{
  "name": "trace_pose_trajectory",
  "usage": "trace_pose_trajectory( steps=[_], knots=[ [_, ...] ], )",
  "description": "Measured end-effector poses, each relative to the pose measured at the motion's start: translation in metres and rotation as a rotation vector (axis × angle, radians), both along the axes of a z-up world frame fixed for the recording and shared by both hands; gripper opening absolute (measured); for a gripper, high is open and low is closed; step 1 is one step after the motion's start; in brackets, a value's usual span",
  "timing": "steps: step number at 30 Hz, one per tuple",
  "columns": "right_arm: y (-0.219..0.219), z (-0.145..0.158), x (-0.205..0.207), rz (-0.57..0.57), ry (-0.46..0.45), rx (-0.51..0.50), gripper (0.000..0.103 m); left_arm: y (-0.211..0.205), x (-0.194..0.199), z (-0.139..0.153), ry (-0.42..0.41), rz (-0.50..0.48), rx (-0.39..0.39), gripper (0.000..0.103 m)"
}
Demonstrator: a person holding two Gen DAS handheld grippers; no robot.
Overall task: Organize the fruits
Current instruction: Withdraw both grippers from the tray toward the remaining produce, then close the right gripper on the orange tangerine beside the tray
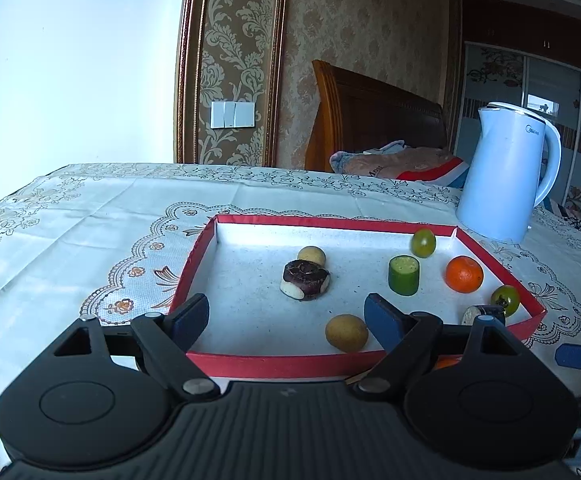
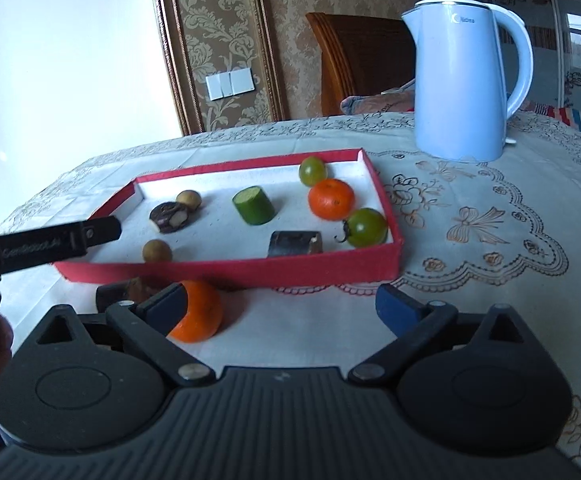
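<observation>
Sorting fruit into the shallow red-walled cardboard tray (image 2: 230, 270) with the white floor, sitting on the lace-patterned cream cloth of the worktop (image 2: 470, 208). Already lying inside: a round orange mandarin (image 2: 331, 199), a short green cucumber-like cylinder (image 2: 253, 205), two green cherry tomatoes (image 2: 366, 227) and (image 2: 312, 171), two small brown longan-like balls (image 2: 157, 251) and (image 2: 188, 200), a dark purple-and-white cut piece (image 2: 169, 217), and a dark stubby piece (image 2: 295, 243) against the near wall.

Still waiting outside the tray, just before its near wall: a second orange mandarin (image 2: 198, 312), and a dark brown lump (image 2: 126, 290) to its left, too hidden to identify.

Hovering low over the worktop, the right hand-held gripper (image 2: 276, 306), jaws spread wide and holding nothing; the mandarin sitting just inside its left pad (image 2: 166, 306), whether touching it or not being unclear.

Hovering over the tray's near left part, the left hand-held gripper (image 1: 286, 316), likewise well open and empty, with one longan-like ball (image 1: 347, 333) just beside its right pad (image 1: 384, 322).

Judging the step in hand: collecting the stray mandarin. Calling next for shifting the right hand-held gripper leftward to centre the fruit between the pads, closing gently on the soft round skin, then lifting clear over the red wall into a bare patch of tray floor. Watching for rolling, the mandarin being round and the cloth smooth.
</observation>
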State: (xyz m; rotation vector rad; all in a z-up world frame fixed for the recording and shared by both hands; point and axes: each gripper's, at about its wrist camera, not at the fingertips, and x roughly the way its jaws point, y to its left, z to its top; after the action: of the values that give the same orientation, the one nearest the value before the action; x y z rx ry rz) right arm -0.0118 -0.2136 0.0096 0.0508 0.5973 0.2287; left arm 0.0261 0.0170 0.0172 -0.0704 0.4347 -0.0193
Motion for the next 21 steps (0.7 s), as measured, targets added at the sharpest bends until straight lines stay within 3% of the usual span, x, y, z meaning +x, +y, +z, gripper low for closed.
trace_pose_trajectory(
  steps=[8, 13, 18, 21],
  knots=[
    [0.04, -0.002, 0.003, 0.027, 0.005, -0.113, 0.103, 0.006, 0.0, 0.001, 0.004, 0.0, -0.04, 0.085],
    [0.049, -0.011, 0.019, -0.008, 0.067, -0.169, 0.103, 0.006, -0.002, 0.002, 0.0, -0.008, -0.048, 0.085],
    [0.031, 0.0, 0.005, -0.103, -0.028, -0.178, 0.103, 0.005, -0.002, 0.001, 0.001, -0.011, -0.043, 0.085],
    [0.023, 0.004, -0.003, -0.116, -0.025, -0.177, 0.103, 0.005, -0.001, 0.001, 0.004, -0.01, -0.041, 0.085]
  ],
)
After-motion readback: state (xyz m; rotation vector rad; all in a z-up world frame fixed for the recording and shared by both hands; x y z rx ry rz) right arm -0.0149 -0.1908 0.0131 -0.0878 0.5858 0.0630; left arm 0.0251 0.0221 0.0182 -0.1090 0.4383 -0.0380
